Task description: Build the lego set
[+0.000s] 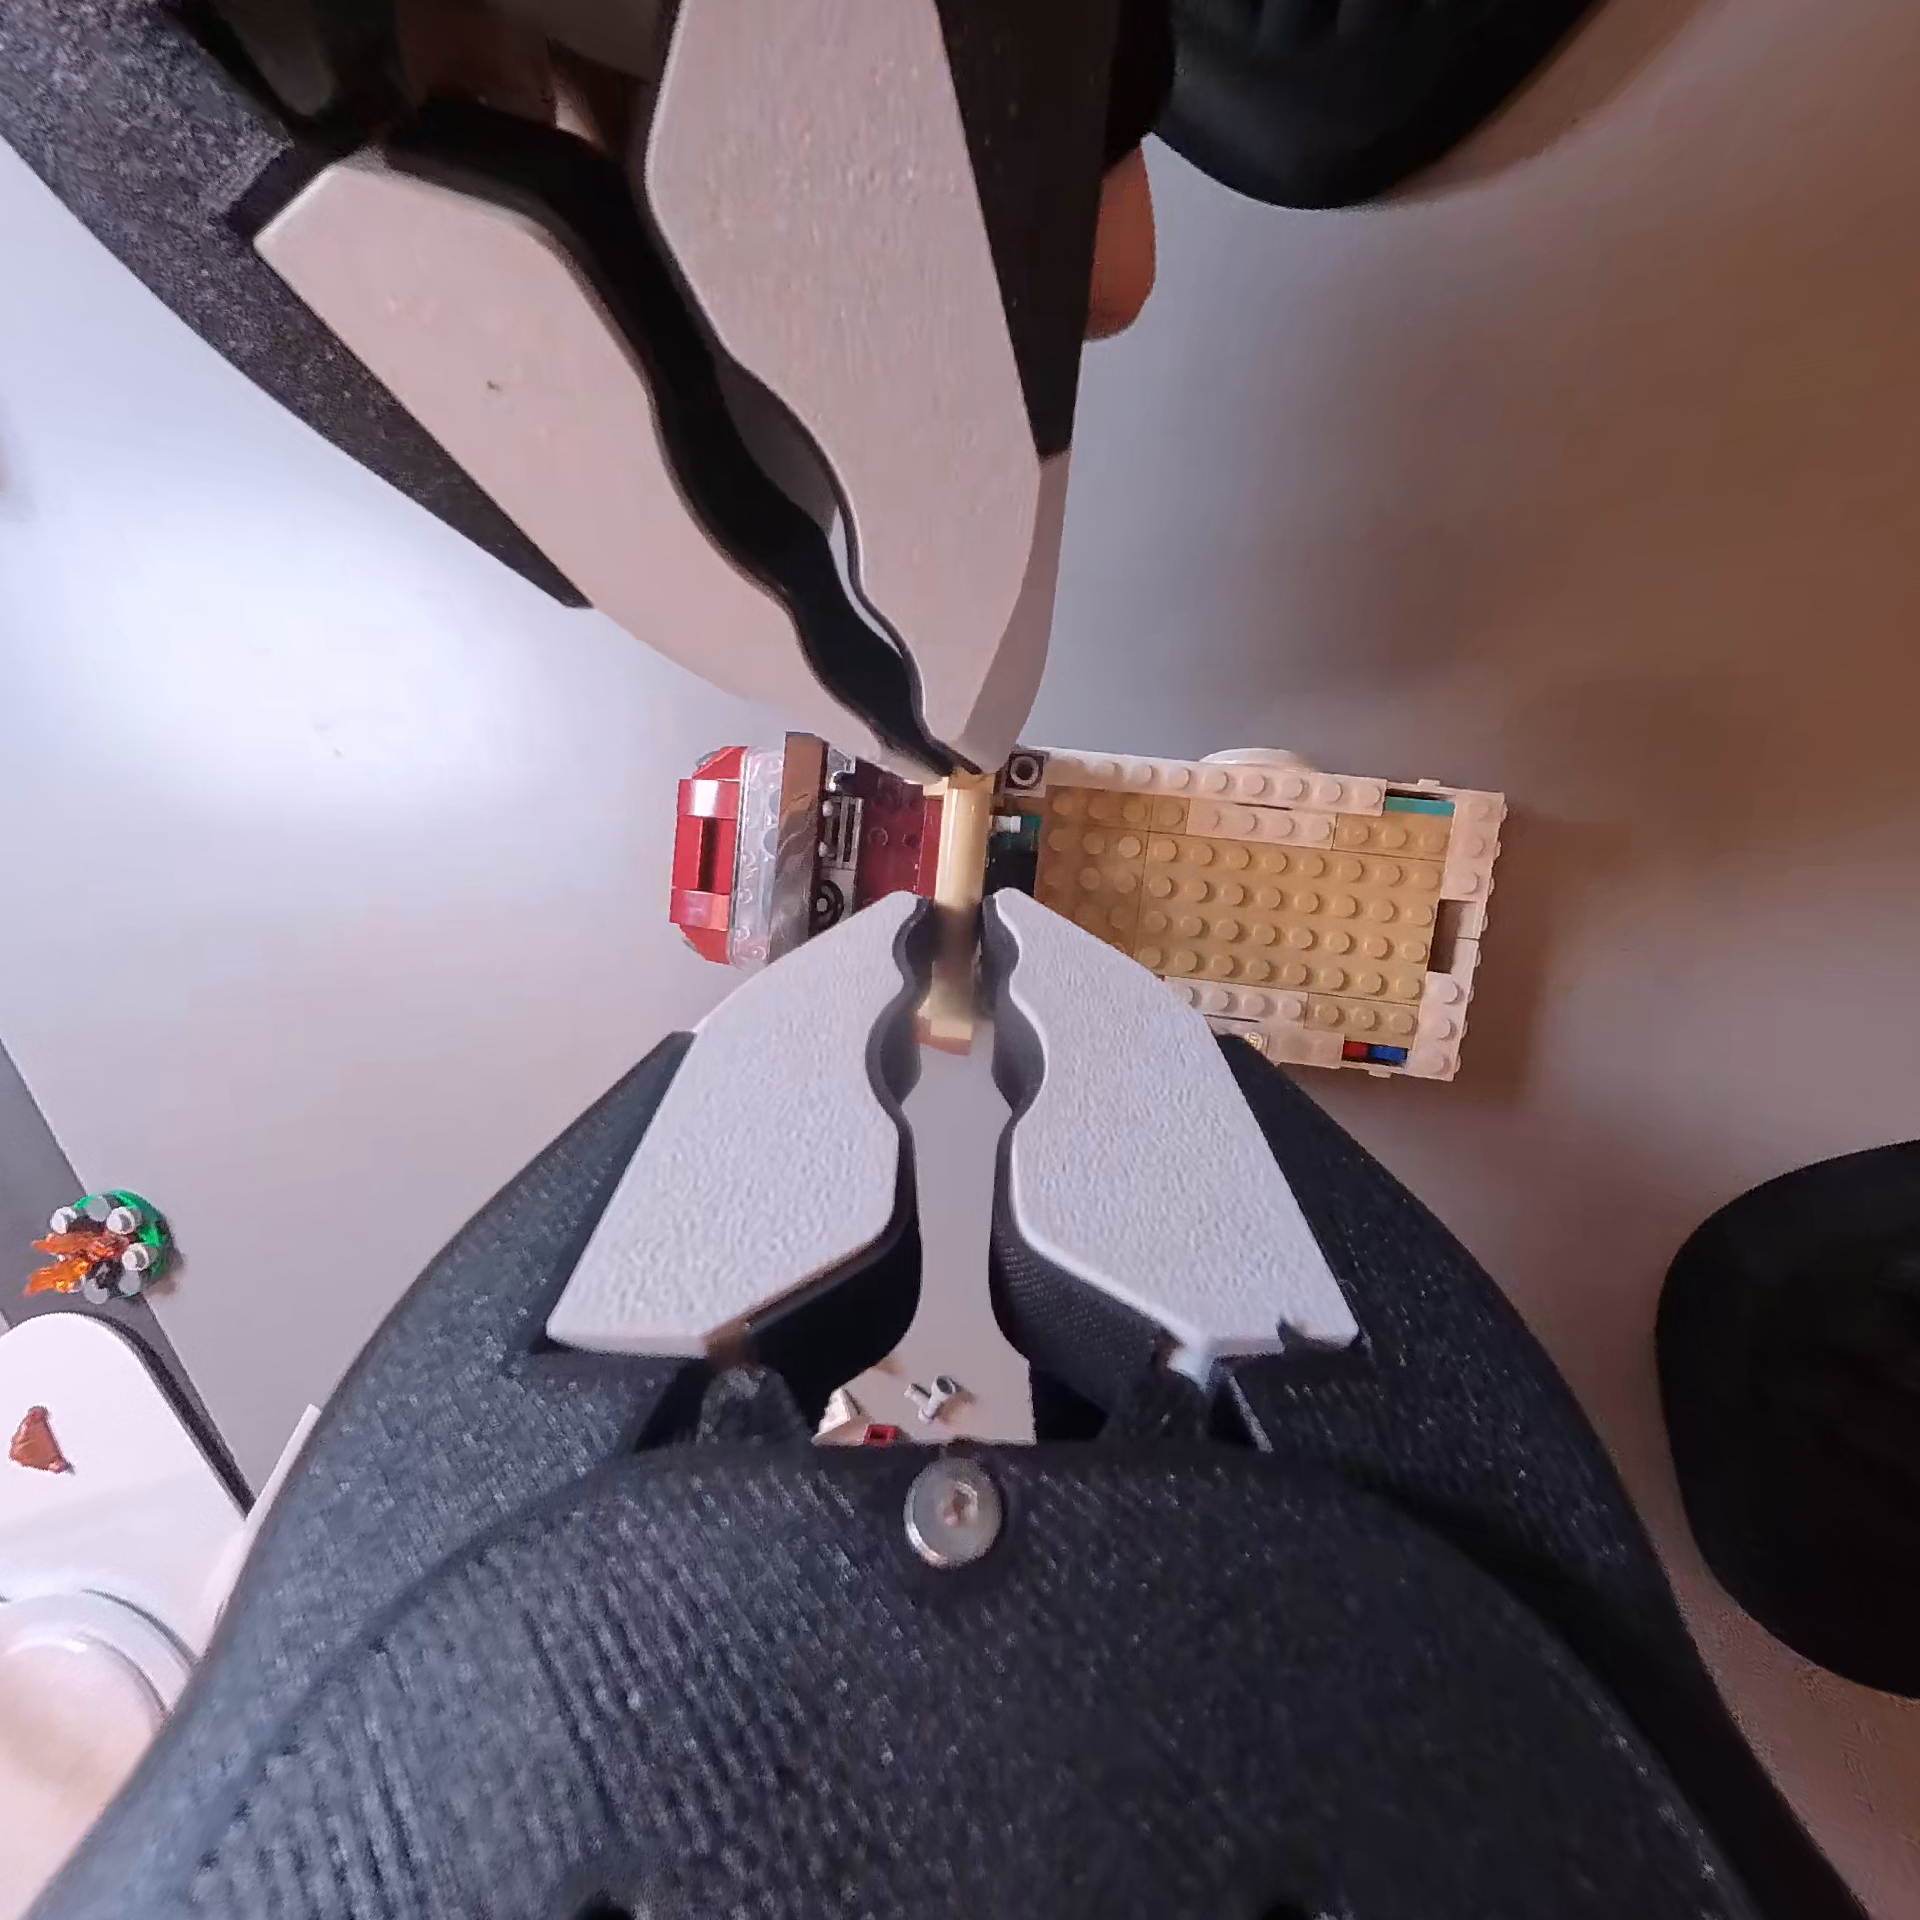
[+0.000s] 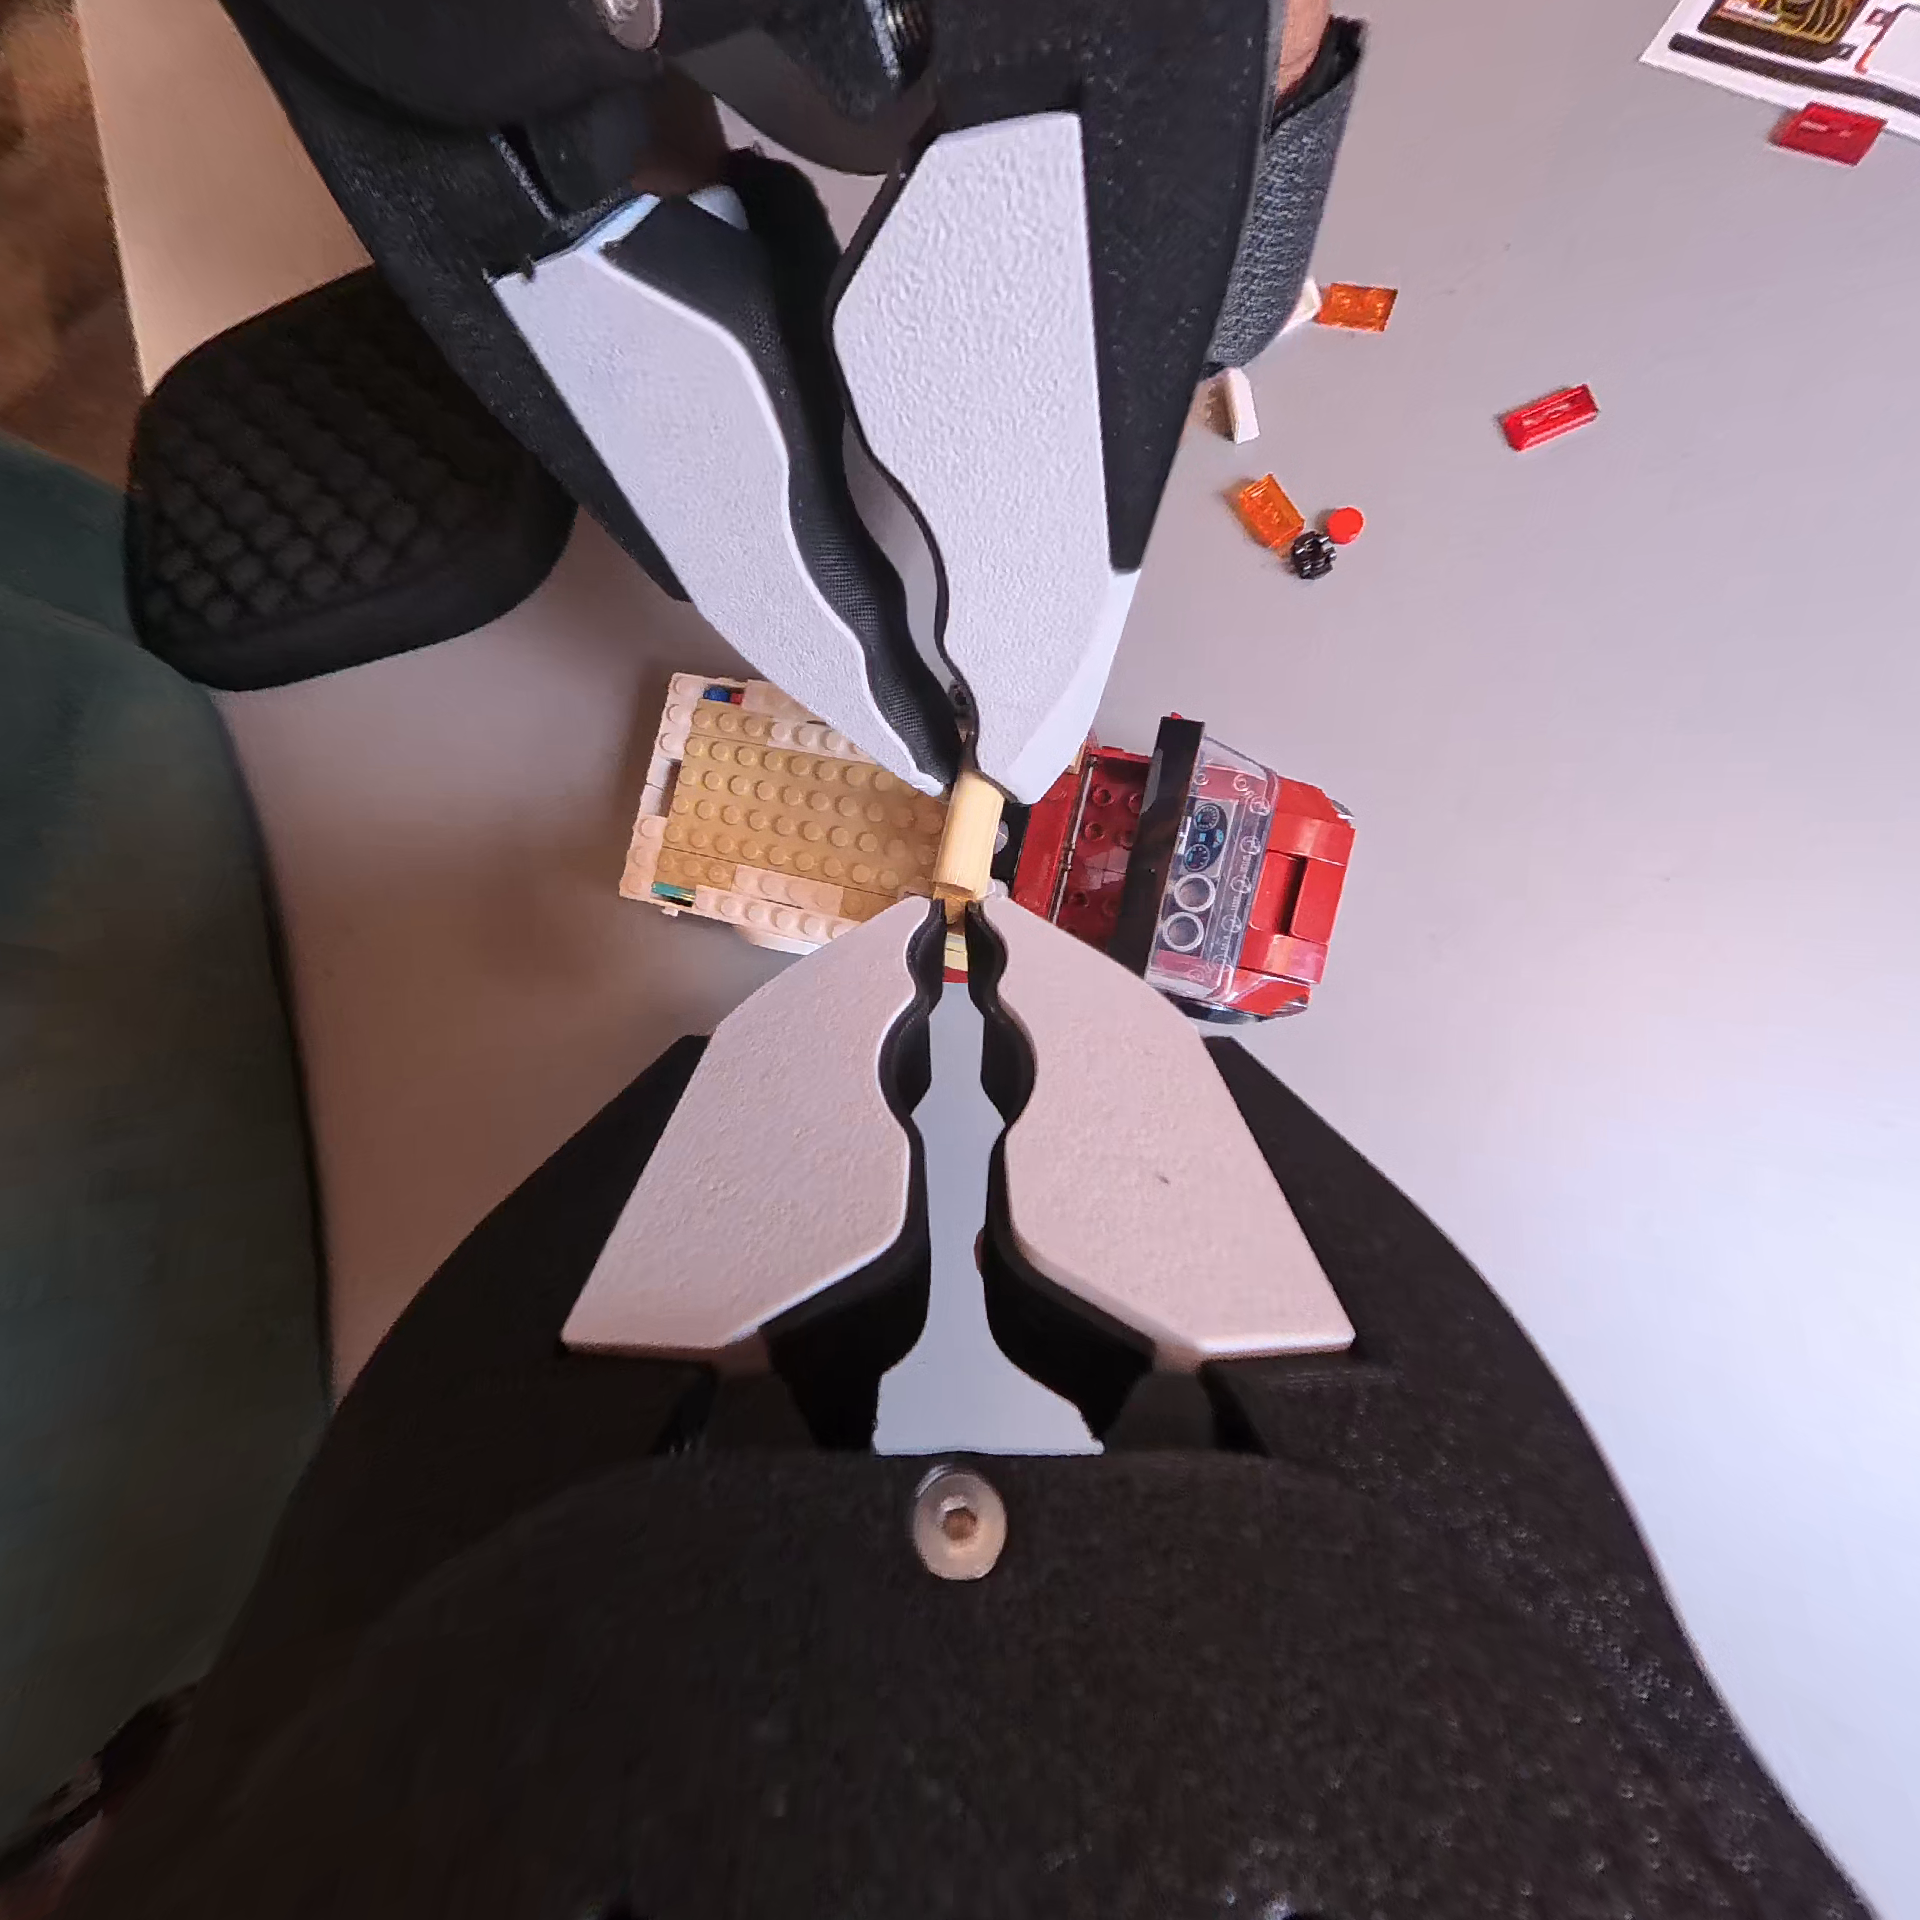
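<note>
A short tan lego bar (image 1: 958, 852) is held at both ends above a lego truck. The truck has a red cab (image 1: 717, 857) and a tan studded bed (image 1: 1268, 894) with white walls, and it stands on the grey table. My left gripper (image 1: 951, 920) comes in from below and is shut on the bar's near end. My right gripper (image 1: 961, 767) comes in from above and is shut on the far end. In the right wrist view, my right gripper (image 2: 951, 916) pinches the tan bar (image 2: 971, 836) opposite the left gripper (image 2: 966, 774). There the bar is over the joint between cab (image 2: 1278, 883) and bed (image 2: 790, 821).
Loose pieces lie to the right of the truck: orange tiles (image 2: 1356, 307) (image 2: 1270, 509), red tiles (image 2: 1548, 416) (image 2: 1829, 130), a red round stud (image 2: 1344, 523), a white slope (image 2: 1236, 405). A printed sheet (image 2: 1808, 42) lies far right. A green piece with orange flames (image 1: 104, 1247) sits by a white tray (image 1: 83, 1455). A black padded thing (image 2: 332, 478) is beside the bed. Left and right tips are no more than a few centimetres apart. Left tips and right tips are each some 6 cm from the red cab (image 1: 717, 857). About 7 cm separates my left fingertips from the tan studded bed (image 1: 1268, 894). It turns up in the right wrist view (image 2: 788, 832) as well.
</note>
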`<state>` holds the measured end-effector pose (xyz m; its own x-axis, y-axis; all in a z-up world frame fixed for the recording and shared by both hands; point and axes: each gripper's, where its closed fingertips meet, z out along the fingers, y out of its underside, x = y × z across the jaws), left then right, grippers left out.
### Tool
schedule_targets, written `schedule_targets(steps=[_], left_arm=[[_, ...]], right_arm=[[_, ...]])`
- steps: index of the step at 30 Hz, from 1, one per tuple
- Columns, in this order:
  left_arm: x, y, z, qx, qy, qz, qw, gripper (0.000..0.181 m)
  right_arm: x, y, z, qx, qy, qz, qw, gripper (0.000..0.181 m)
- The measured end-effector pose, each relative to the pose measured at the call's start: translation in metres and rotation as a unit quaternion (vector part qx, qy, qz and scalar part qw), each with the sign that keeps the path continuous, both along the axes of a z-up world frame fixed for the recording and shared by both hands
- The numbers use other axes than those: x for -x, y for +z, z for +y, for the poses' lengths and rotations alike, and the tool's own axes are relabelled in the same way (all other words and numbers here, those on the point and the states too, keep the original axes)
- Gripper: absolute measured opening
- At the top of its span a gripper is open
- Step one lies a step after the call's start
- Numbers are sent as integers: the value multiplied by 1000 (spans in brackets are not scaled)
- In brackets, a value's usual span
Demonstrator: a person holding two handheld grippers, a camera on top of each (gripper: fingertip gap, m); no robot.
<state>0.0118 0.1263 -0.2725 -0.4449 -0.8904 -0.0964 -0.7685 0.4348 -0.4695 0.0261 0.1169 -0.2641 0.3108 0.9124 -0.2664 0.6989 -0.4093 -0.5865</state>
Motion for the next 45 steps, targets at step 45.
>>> schedule_targets(steps=[45], left_arm=[[24, 16, 10, 81, 117, -89, 986, 36]], right_arm=[[-10, -2, -2, -135, -34, 48, 989, 37]])
